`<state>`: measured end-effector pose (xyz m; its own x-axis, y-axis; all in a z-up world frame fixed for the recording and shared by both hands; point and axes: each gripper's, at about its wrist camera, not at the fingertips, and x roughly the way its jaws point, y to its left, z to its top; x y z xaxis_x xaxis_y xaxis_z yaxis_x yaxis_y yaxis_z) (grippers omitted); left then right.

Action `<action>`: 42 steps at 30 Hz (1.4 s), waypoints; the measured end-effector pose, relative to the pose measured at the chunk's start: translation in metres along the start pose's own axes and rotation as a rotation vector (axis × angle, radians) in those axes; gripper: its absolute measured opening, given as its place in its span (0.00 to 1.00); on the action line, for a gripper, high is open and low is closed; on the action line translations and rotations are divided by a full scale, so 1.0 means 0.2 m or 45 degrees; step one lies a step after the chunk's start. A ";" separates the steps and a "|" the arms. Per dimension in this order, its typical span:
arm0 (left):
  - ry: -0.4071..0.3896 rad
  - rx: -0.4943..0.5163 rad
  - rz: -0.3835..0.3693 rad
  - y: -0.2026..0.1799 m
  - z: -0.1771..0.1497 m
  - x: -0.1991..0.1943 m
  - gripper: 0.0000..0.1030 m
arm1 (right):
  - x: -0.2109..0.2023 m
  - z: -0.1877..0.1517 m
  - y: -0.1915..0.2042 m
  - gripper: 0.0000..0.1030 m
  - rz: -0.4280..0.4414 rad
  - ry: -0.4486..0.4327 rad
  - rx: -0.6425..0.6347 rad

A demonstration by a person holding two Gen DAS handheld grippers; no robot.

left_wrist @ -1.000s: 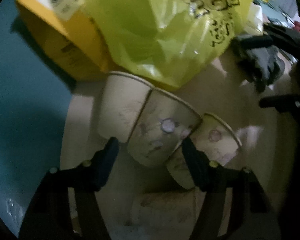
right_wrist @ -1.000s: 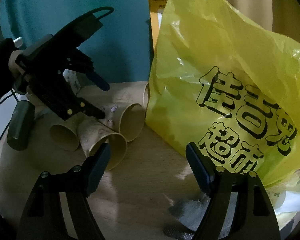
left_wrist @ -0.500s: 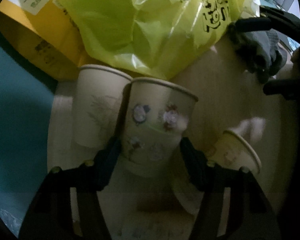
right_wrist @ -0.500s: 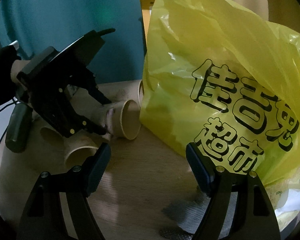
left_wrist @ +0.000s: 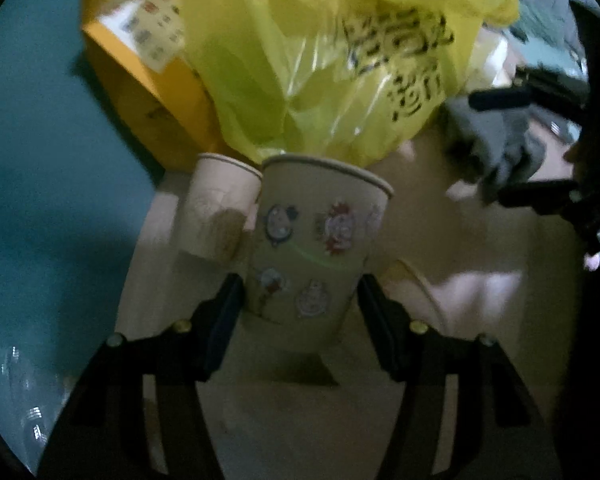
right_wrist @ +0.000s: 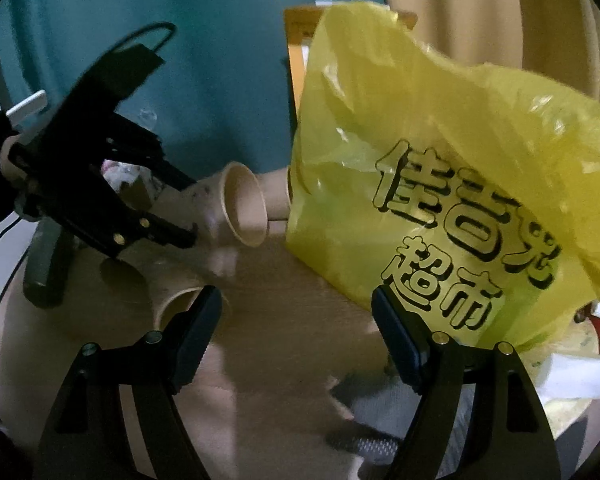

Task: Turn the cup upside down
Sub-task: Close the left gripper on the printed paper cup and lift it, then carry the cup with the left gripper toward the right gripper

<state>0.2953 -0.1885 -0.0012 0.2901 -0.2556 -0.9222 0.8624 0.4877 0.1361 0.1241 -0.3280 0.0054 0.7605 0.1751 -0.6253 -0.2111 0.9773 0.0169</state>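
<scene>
My left gripper [left_wrist: 300, 304] is shut on a paper cup with cartoon stickers [left_wrist: 316, 240], gripping it near its base, and holds it off the table. In the right wrist view the held cup [right_wrist: 240, 208] lies sideways with its mouth facing me, between the left gripper's fingers [right_wrist: 176, 236]. A second paper cup [left_wrist: 220, 208] lies behind it to the left. A third cup [right_wrist: 180, 304] lies on the table below. My right gripper [right_wrist: 296, 328] is open and empty above the table.
A large yellow plastic bag [right_wrist: 440, 200] stands at the right, close to the cups. An orange box [left_wrist: 140, 72] stands behind it against a teal wall [right_wrist: 180, 60]. A dark cloth [left_wrist: 496, 148] and grey mesh item [right_wrist: 380, 440] lie on the wooden table [right_wrist: 284, 320].
My left gripper has closed on the sticker cup and lifted it away from the other cups. The right gripper has held nearly still, staying open.
</scene>
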 end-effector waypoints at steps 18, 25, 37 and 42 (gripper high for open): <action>-0.064 -0.273 0.115 -0.75 -0.71 -0.35 0.59 | -0.39 -0.22 0.40 0.78 0.107 -0.020 -0.119; -0.067 -0.349 0.106 -0.98 -0.91 -0.25 0.59 | -0.38 -0.43 0.55 0.78 0.173 0.099 -0.174; -0.069 -0.348 0.142 -1.14 -0.99 -0.17 0.59 | -0.31 -0.61 0.62 0.78 0.213 0.208 -0.184; -0.068 -0.319 0.153 -1.17 -0.99 -0.17 0.60 | -0.30 -0.61 0.64 0.78 0.212 0.205 -0.191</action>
<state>0.0012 -0.1287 -0.0738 0.4113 -0.2233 -0.8837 0.6926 0.7069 0.1437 -0.0232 -0.2280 -0.0497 0.6027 0.2993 -0.7397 -0.4230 0.9059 0.0219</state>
